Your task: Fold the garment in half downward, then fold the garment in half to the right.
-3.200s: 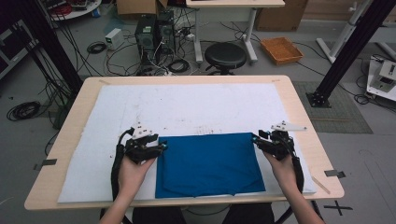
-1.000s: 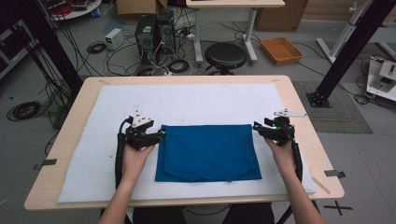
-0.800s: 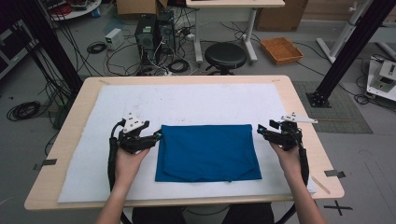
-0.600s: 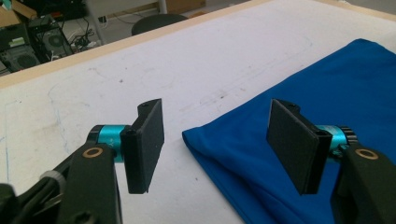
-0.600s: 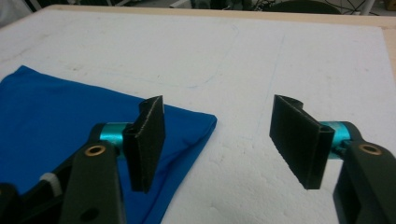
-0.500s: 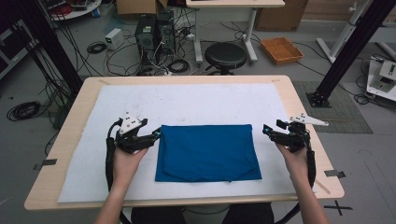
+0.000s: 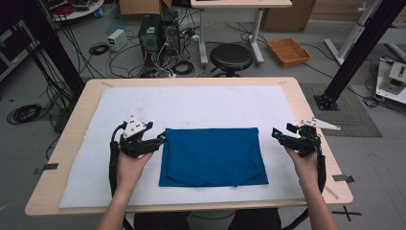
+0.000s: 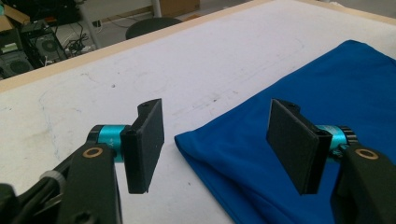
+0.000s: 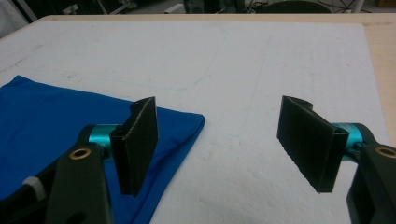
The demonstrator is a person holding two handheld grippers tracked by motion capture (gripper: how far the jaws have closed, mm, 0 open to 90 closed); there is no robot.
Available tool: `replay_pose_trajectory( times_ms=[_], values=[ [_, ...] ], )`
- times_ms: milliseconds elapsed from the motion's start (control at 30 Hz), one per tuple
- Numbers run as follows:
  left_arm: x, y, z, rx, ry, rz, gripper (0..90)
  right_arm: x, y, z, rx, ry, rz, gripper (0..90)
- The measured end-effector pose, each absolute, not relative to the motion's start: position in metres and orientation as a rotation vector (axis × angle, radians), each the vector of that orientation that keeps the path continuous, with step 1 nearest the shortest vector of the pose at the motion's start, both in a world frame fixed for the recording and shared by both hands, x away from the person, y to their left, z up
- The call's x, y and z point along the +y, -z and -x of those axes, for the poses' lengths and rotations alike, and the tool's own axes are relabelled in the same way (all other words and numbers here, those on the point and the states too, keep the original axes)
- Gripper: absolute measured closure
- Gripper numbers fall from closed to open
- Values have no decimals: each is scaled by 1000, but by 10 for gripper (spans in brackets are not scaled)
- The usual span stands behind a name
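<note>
A folded blue cloth (image 7: pixel 213 156) is lying flat on the white mat (image 7: pixel 191 103) covering the desk (image 7: pixel 311 115), near the person's edge and roughly centred between the two hands. Its long axis is running left to right across the desk.

The left claw (image 7: pixel 160 140) is hovering right at the cloth's far-left corner, released and holding nothing; in the left gripper view its jaws are standing wide apart with that corner (image 8: pixel 187 138) lying between them and just ahead, one jaw over bare mat, the other over blue fabric. The right claw (image 7: pixel 277 134) is also released and empty, but it is sitting apart from the cloth, with a strip of bare mat between its tips and the cloth's right edge. In the right gripper view the far-right corner (image 9: pixel 194 122) is lying to the left of the gap, just beyond the left jaw, while the right jaw is hanging over plain mat.

So the left hand is the nearer one: it is probably needing only a short push forward and a clench to take its corner, whereas the right hand is likely having to travel inward, toward the cloth, before it can pinch.
</note>
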State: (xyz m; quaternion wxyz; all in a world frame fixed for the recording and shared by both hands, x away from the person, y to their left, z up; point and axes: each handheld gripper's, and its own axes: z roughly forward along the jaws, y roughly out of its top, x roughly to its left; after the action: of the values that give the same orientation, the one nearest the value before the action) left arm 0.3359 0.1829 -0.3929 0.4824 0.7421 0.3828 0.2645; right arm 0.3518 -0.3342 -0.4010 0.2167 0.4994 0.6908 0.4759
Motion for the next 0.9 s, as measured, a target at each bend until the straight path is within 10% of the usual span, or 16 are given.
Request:
replay_pose_trajectory(
  times_ms=[900],
  values=[
    [176, 396, -295, 1055, -497, -1790, 393, -338, 397, -349, 1892, -1323, -1373, 293]
  ],
)
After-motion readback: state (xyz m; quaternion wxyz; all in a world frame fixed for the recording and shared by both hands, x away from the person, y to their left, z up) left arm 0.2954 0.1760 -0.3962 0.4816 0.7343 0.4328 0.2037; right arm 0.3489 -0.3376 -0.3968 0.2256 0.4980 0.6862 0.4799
